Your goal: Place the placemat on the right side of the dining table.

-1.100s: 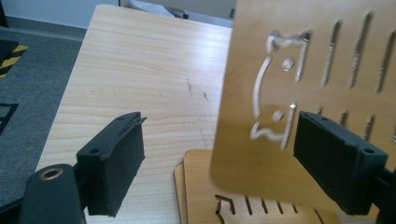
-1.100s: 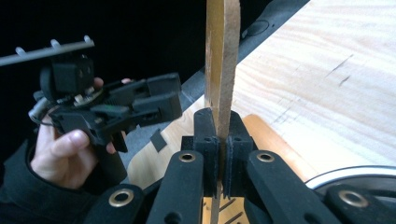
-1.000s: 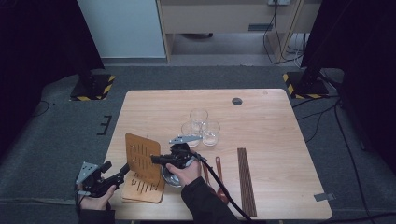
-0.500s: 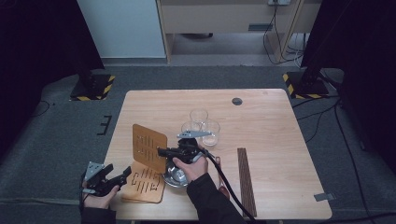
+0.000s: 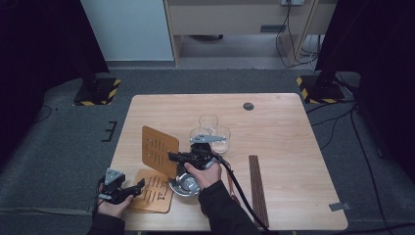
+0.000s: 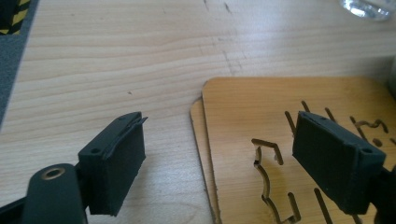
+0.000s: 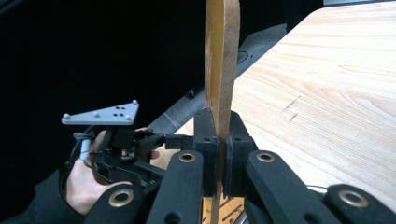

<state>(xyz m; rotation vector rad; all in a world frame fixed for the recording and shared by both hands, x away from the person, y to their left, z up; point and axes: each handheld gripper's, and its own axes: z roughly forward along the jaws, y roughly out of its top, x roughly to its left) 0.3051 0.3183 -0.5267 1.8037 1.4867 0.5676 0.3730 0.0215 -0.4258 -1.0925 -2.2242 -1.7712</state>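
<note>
The right gripper (image 5: 172, 157) pinches a thin, slotted wooden board (image 5: 159, 151) upright near the table's (image 5: 284, 127) front-left corner. The left gripper (image 6: 219, 163), jaws parted and just opening, straddles flat stacked boards' (image 6: 299, 107) rounded corner.

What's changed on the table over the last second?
The right gripper has lifted one wooden mat off the stack and holds it upright on edge. The left gripper has dropped to the remaining mats, jaws open, just opening. Glasses, bowl and chopsticks stayed put.
</note>
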